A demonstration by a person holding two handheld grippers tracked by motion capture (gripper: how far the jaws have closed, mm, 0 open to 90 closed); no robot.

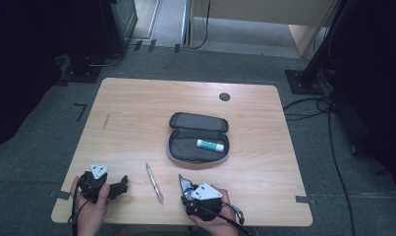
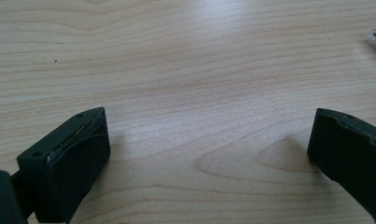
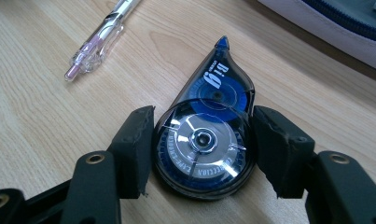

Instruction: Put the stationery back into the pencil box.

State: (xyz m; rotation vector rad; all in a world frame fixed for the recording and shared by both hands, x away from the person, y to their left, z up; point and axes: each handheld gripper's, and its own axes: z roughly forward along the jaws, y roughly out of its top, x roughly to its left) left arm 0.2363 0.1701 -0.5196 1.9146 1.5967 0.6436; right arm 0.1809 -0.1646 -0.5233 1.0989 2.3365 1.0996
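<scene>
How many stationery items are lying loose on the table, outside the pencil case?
2: a pen near the front edge, and a correction tape dispenser between the right gripper's jaws. The case holds a glue stick.

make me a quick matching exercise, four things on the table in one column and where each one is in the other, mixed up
Things:
1. glue stick
2. correction tape
3. pen
4. pencil case

Places:
A. lying open past the middle of the table
B. on the bare wood between the two grippers
C. inside the open case
D. between the right gripper's jaws

Pairs: 1-C, 2-D, 3-B, 4-A
</scene>
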